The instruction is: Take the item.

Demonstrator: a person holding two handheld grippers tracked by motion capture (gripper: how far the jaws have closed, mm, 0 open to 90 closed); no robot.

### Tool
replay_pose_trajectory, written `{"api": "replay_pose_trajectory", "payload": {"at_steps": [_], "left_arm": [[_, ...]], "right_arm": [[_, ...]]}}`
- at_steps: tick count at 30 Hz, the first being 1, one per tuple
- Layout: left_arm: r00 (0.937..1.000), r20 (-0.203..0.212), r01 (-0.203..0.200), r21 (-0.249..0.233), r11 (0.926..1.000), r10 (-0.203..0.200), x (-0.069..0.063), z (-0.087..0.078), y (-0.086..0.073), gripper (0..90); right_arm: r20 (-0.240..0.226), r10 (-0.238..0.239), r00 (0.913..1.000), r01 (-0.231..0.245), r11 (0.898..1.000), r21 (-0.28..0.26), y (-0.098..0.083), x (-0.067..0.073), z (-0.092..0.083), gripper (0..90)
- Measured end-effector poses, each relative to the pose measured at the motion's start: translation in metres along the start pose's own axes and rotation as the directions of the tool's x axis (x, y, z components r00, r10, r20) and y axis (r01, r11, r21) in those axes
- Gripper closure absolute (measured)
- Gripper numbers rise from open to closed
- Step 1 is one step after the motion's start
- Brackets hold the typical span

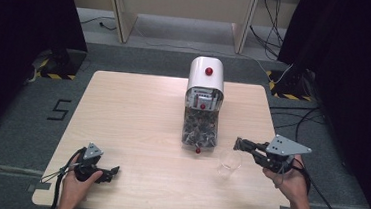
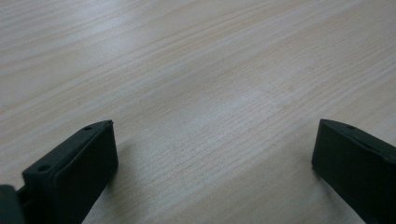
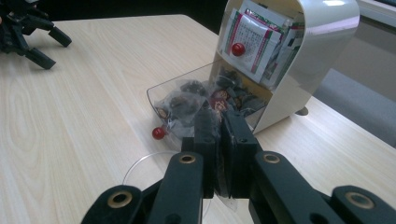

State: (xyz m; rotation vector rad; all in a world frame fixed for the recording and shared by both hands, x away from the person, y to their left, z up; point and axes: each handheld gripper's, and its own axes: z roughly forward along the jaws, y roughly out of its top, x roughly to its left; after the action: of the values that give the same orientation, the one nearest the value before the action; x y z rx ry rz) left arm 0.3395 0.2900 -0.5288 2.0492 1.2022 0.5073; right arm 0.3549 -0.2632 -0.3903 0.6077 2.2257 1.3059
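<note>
Bare tabletop [image 1: 137, 116] surrounds left gripper [image 1: 102, 172], jaws released; right gripper [image 1: 244, 145] grasps packet [image 3: 219, 140].

One white dispenser [image 1: 205, 81], one clear cup [image 1: 229, 163] and two tongs, left [image 1: 114, 169] and right [image 1: 240, 143], occupied the tabletop [image 1: 137, 116]; three red knobs showed.

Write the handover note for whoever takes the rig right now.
Left tool: open, holding nothing, low over the table near its front left corner.
Right tool: shut on what looks like a thin clear sachet, just right of the open drawer.
Things: the white dispenser stands mid-table with its clear drawer of sachets pulled out; the clear cup stands beside it, under the right tool.
Done: drawer open, one sachet apparently picked.
Left: probably drop it into the cup, then close the drawer.
</note>
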Motion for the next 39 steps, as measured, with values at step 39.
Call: {"api": "replay_pose_trajectory", "payload": {"at_steps": [39], "left_arm": [[1.0000,0.000,0.002,0.000,1.0000,-0.002,0.000,0.000,0.000,0.0]], "right_arm": [[-0.040,-0.006,0.9992,0.008,0.998,0.064,-0.014,0.015,0.012,85.6]]}}
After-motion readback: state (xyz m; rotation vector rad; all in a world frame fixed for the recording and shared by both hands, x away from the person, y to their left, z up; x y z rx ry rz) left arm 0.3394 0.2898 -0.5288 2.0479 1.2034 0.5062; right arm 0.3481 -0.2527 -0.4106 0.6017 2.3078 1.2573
